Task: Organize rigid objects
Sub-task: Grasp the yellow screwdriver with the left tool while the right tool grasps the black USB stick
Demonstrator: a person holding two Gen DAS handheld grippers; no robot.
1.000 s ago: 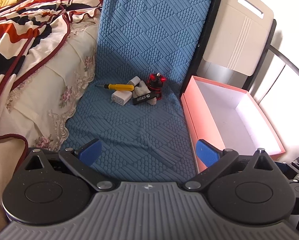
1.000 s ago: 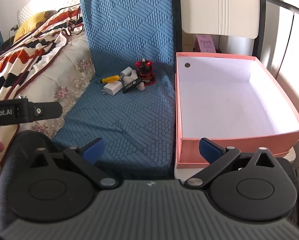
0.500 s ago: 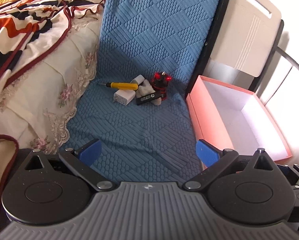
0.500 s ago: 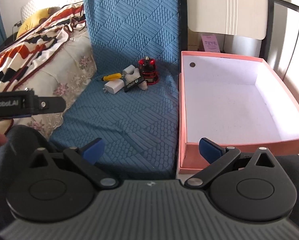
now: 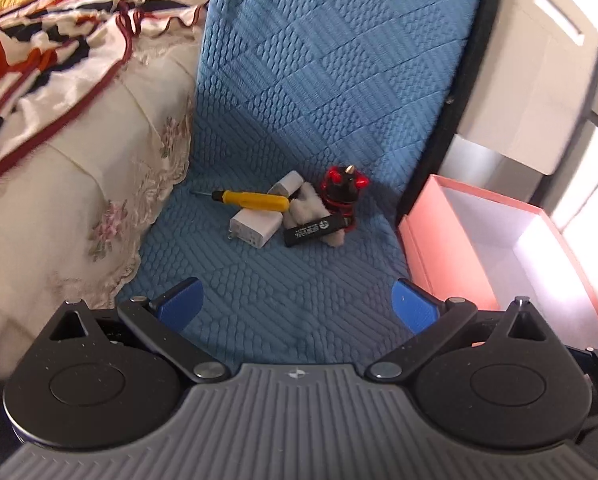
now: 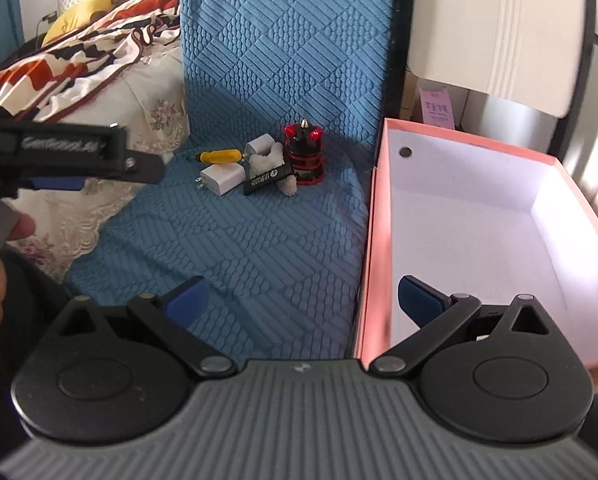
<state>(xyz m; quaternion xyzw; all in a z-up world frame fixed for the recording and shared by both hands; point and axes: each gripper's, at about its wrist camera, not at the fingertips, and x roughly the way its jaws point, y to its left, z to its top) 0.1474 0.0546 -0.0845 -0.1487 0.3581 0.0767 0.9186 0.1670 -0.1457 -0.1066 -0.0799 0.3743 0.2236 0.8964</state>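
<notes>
While both claws gape — two white chargers [image 5: 255,229], one screwdriver [image 5: 253,199].

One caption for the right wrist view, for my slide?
Open right gripper faces small objects on a blue cloth, beside an empty pink box.

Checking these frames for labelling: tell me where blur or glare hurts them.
Left wrist view: striped blanket smeared by motion blur, pink box interior blown out at right. Right wrist view: left gripper blurred, its lettering barely legible; small objects stay sharp.
</notes>
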